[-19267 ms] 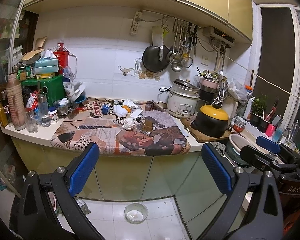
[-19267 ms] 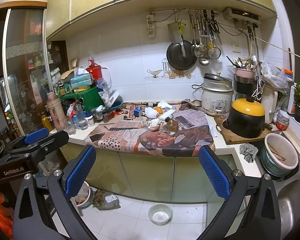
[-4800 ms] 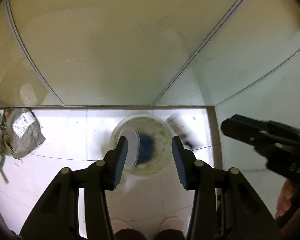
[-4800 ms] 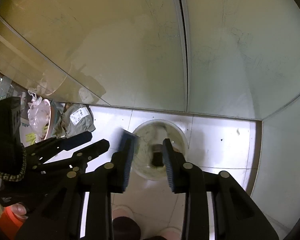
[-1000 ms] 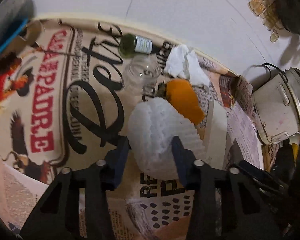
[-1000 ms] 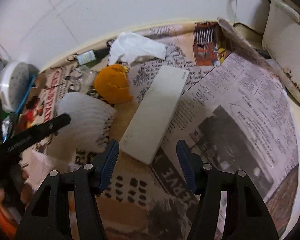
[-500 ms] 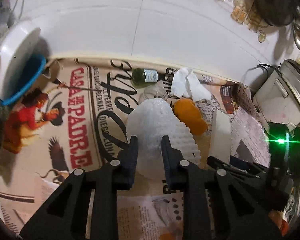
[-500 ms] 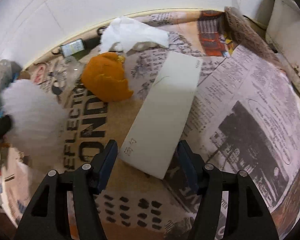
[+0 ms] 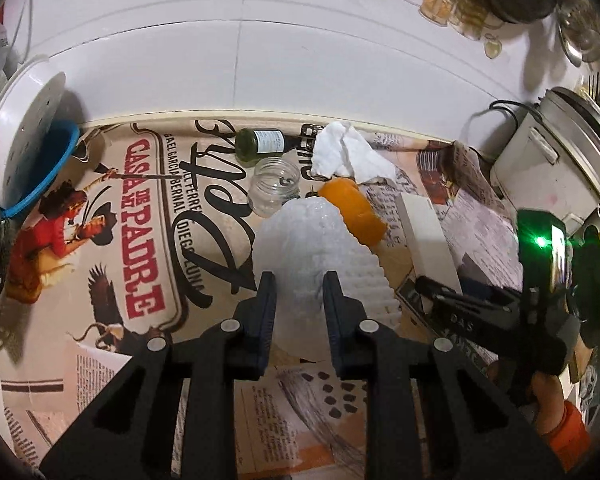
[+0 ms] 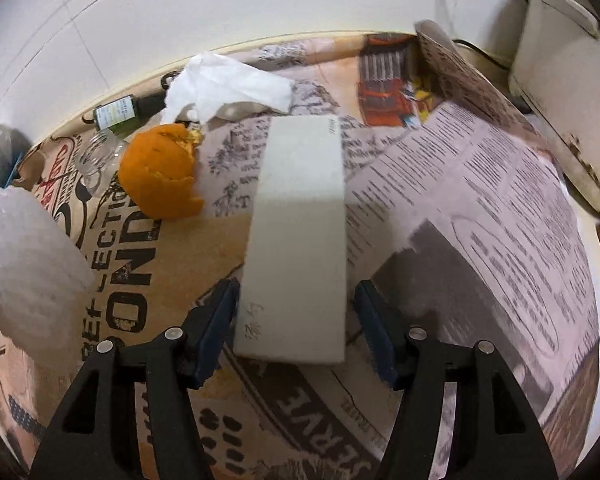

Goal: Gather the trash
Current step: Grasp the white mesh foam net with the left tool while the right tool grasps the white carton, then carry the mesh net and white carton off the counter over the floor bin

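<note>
My left gripper (image 9: 298,292) is shut on a white foam fruit net (image 9: 316,248), pinching its near end and holding it up off the newspaper-covered counter (image 9: 140,240). The net also shows at the left edge of the right wrist view (image 10: 28,264). My right gripper (image 10: 296,320) stands open, pointing down at a long white box (image 10: 300,220) whose near end lies between the blue pads; a gap shows at the right pad. An orange peel (image 10: 160,172) and a crumpled white tissue (image 10: 224,84) lie beyond, left of the box.
An empty glass jar (image 9: 274,186) and a small green bottle (image 9: 260,144) lie on their sides near the wall. A rice cooker (image 9: 552,156) stands at the right, a white perforated lid on a blue bowl (image 9: 20,132) at the left.
My left gripper closed on the foam net and raised it from the counter. My right gripper came down over the white box, so its near end now sits between the fingers.
</note>
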Demonstrator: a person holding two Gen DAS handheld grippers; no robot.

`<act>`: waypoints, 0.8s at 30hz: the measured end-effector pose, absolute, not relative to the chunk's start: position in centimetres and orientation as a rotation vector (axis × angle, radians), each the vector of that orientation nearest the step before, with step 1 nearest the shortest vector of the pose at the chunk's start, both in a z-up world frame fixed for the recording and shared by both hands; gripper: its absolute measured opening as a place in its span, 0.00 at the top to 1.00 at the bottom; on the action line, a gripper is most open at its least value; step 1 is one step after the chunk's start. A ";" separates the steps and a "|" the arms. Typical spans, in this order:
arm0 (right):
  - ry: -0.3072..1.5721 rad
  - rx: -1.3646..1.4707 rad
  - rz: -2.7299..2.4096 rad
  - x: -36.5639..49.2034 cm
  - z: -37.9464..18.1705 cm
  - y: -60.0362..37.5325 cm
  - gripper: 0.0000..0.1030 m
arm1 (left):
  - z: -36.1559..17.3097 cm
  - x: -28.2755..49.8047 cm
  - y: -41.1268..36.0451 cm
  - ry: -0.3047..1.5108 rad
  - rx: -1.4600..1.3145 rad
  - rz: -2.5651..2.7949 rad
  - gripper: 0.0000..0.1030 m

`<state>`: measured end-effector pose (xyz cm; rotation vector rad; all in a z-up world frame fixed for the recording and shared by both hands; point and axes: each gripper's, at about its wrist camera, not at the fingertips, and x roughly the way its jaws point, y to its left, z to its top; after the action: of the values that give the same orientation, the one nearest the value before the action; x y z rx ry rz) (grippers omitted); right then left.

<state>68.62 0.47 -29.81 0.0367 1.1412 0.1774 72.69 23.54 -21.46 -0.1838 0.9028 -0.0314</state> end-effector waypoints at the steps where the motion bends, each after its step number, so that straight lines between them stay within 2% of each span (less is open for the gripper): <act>1: 1.131 0.030 0.174 68.9 -30.1 1.3 0.43 | -21.4 72.5 23.3 0.902 -0.179 -0.030 0.78; 3: 1.117 0.001 0.164 69.1 -30.2 2.3 0.53 | -21.2 72.1 22.8 0.901 -0.169 -0.023 0.78; 4: 1.114 -0.012 0.168 69.1 -30.2 2.6 0.53 | -21.0 71.8 22.6 0.899 -0.164 -0.019 0.78; 10: 1.106 0.009 0.249 66.7 -28.3 1.1 0.54 | -19.4 70.2 20.8 0.876 -0.165 -0.002 0.78; 24: 0.941 0.007 0.433 56.8 -17.0 -8.2 0.54 | -13.7 61.0 12.3 0.751 -0.227 0.111 0.78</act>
<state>56.81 -8.21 -17.00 0.0066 0.9410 0.4332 61.04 12.30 -13.74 -0.2273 0.7509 0.1106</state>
